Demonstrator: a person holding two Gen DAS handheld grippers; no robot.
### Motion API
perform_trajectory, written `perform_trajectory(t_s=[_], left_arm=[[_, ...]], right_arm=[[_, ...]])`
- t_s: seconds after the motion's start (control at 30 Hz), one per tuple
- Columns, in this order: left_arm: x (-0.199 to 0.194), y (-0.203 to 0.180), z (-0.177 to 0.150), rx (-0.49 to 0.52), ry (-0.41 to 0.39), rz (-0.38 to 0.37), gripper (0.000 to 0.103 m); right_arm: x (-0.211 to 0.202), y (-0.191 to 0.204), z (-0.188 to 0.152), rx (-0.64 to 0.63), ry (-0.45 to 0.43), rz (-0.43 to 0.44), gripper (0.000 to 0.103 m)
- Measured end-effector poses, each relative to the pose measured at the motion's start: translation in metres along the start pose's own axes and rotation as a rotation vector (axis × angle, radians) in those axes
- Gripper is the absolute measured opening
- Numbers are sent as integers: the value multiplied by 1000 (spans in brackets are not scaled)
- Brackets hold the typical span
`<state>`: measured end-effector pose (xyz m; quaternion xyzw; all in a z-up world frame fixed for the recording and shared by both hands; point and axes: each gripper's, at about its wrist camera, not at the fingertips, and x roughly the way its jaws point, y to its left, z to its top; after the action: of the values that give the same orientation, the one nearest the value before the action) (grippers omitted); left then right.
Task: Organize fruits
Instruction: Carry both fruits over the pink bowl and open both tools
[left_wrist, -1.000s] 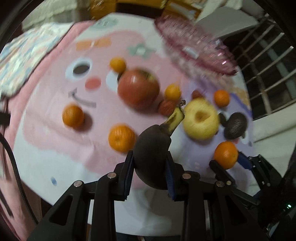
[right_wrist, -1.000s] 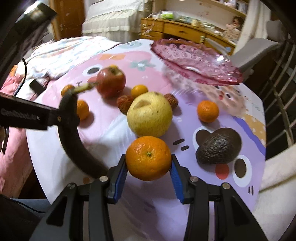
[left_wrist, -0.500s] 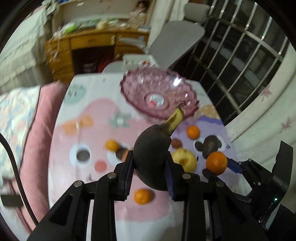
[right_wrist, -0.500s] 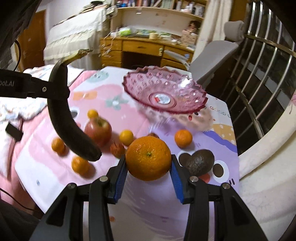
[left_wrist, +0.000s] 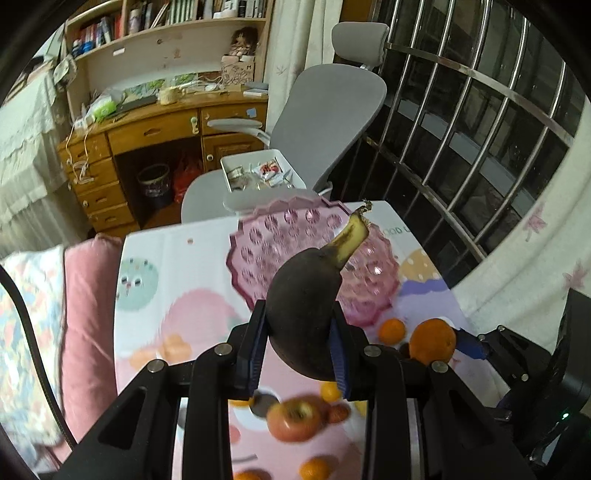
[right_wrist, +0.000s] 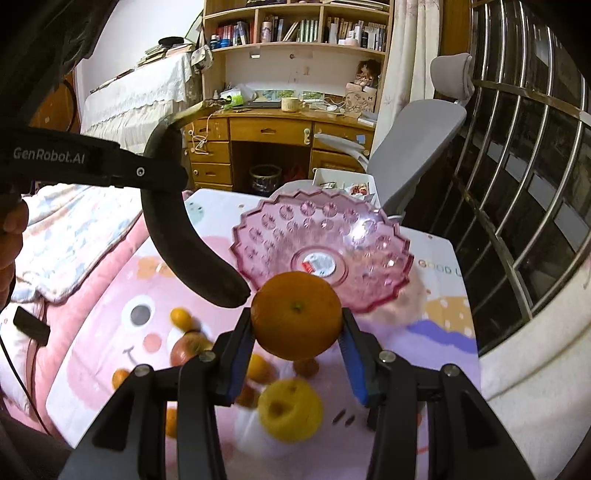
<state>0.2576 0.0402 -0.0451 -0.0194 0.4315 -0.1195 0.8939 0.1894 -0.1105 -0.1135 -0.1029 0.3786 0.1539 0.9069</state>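
Left wrist view
- left gripper (left_wrist: 299, 341): fingers clamped on a really overripe, nearly black banana (left_wrist: 304, 314), stem sticking up toward 1 o'clock
- pink glass bowl (left_wrist: 258, 243): sits past the banana at about 12 o'clock, on the far part of the table, nothing visible in it
- right gripper (left_wrist: 437, 341): pokes in at 3 o'clock, pinching an orange (left_wrist: 432, 340)
- small tangerine (left_wrist: 392, 330): on the cloth just left of that orange, near the bowl's edge
- red apple (left_wrist: 295, 421): blurry, down at 6 o'clock under the fingers, with a few more small orange fruits around it
- table (left_wrist: 177, 273): covered in a pink cartoon cloth
- background: grey office chair (left_wrist: 332, 107) behind the table, wooden desk (left_wrist: 155, 133) at 11 o'clock

Right wrist view
- right gripper (right_wrist: 297, 325): blue-padded fingers closed around the orange (right_wrist: 295, 314), held up in the air, in front of the near rim of the bowl
- pink glass bowl (right_wrist: 280, 229): at 12 o'clock just beyond the orange, label in the middle, looks empty
- left gripper: the arm comes in from 9 o'clock, gripping the banana (right_wrist: 184, 236) near the stem end; the banana curves down and its tip ends just left of the orange, can't tell if they touch
- yellow apple (right_wrist: 291, 410): on the cloth at 6 o'clock, below the fingers
- red apple (right_wrist: 188, 349): at 8 o'clock, small tangerines scattered near it, all blurry
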Motion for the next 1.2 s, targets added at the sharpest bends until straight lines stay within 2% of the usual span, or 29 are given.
perform_trajectory(t_s=[0.13,0.3,0.57,0.7,0.97,1.07,1.17,1.2], left_arm=[[25,3,24,15,11,3,30],[73,8,46,16,80,10,30],[157,18,53,13,219,50,30],[189,23,56,12,256,67,30],[233,31,55,-36,308,94,31],[237,34,58,-56,299,105,32],[237,39,63,-95,293,110,38],[236,40,64,-106,289,109,44]], right_arm=[[20,-16,15,15,-6,10,45],[58,-34,30,21,22,15,45],[122,-54,27,60,108,31,45],[142,-60,26,69,137,38,45],[168,-70,24,96,188,45,45],[173,-73,22,108,205,57,45],[175,-73,22,120,221,64,45],[176,-74,23,124,226,63,45]])
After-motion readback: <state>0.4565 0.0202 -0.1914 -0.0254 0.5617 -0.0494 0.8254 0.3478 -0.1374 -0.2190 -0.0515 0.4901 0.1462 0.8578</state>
